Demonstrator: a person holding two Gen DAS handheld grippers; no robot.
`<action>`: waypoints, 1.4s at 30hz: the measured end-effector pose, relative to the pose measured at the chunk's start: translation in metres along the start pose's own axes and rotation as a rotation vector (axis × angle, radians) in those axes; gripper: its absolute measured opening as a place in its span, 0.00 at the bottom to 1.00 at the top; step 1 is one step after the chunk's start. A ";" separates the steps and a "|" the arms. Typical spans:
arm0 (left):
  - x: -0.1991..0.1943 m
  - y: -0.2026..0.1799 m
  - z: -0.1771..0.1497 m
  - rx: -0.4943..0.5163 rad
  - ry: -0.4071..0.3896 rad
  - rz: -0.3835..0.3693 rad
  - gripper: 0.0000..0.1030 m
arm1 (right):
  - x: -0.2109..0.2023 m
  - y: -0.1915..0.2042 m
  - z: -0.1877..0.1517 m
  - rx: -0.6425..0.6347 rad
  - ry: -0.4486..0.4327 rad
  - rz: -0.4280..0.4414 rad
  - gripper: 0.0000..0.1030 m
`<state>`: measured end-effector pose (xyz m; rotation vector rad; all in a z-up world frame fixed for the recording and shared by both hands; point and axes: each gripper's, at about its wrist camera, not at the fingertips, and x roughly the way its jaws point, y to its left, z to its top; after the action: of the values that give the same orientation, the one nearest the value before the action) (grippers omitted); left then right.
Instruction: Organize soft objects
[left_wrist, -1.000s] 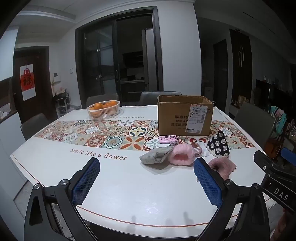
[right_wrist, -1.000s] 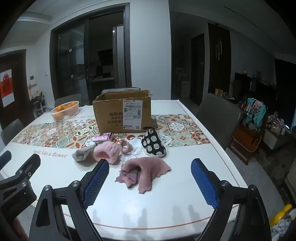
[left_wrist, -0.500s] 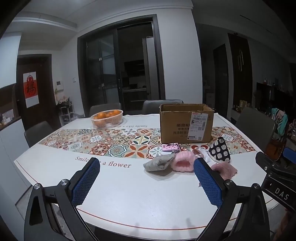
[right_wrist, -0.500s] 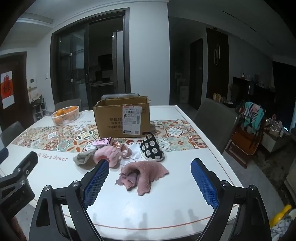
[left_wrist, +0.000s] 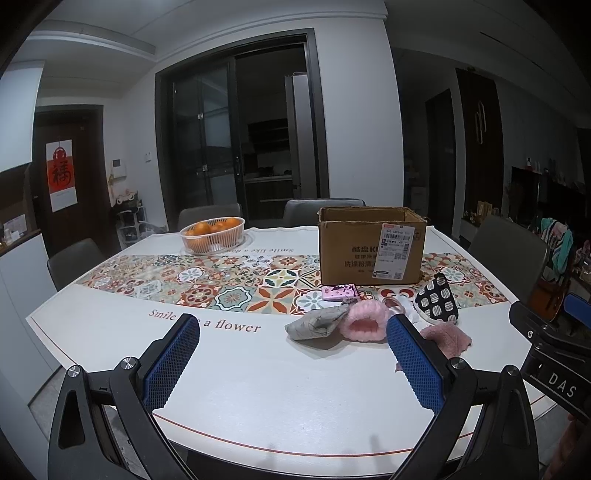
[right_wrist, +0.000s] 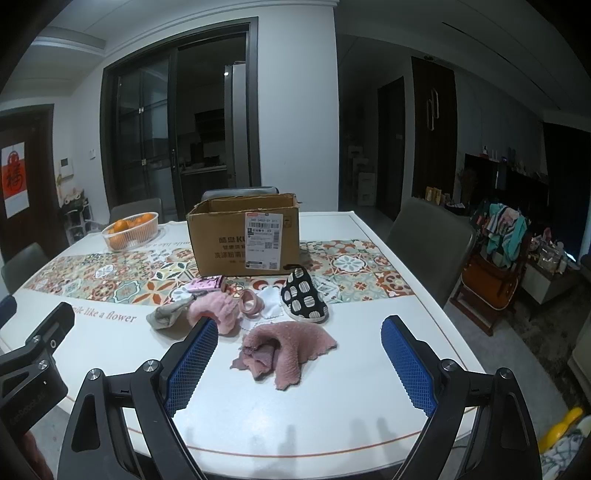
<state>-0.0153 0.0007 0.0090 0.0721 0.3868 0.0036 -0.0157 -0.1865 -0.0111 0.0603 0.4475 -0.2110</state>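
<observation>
A heap of soft things lies on the table in front of an open cardboard box (right_wrist: 245, 236): a pink cloth (right_wrist: 286, 349), a fluffy pink slipper (right_wrist: 216, 312), a grey cloth (right_wrist: 166, 317), a black spotted pouch (right_wrist: 303, 297), a white cloth (right_wrist: 269, 297) and a pink ring (right_wrist: 251, 301). My right gripper (right_wrist: 299, 360) is open and empty, above the table's near edge just short of the pink cloth. My left gripper (left_wrist: 291, 356) is open and empty, to the left of the heap. The slipper (left_wrist: 364, 321), grey cloth (left_wrist: 317, 326) and box (left_wrist: 371, 245) also show there.
A basket of oranges (left_wrist: 212, 234) stands at the far left of the table. A small pink box (left_wrist: 340, 292) lies by the cardboard box. Grey chairs (right_wrist: 430, 243) surround the white table (left_wrist: 258, 387). A patterned runner (left_wrist: 221, 280) crosses it.
Both grippers have risen and tilted up a little, so the table sits lower in both views. Nothing on the table has moved. Both stay open.
</observation>
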 end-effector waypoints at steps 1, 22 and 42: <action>0.000 0.000 0.000 0.001 0.000 -0.001 1.00 | 0.002 0.001 0.000 0.004 0.002 -0.002 0.89; -0.003 0.003 0.000 -0.007 -0.006 -0.008 1.00 | 0.001 0.001 0.000 -0.002 0.002 -0.003 0.89; -0.002 0.005 -0.002 -0.006 0.005 -0.014 1.00 | 0.000 0.002 0.000 -0.004 0.002 -0.003 0.89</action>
<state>-0.0181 0.0059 0.0083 0.0631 0.3919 -0.0087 -0.0150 -0.1842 -0.0117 0.0563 0.4499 -0.2127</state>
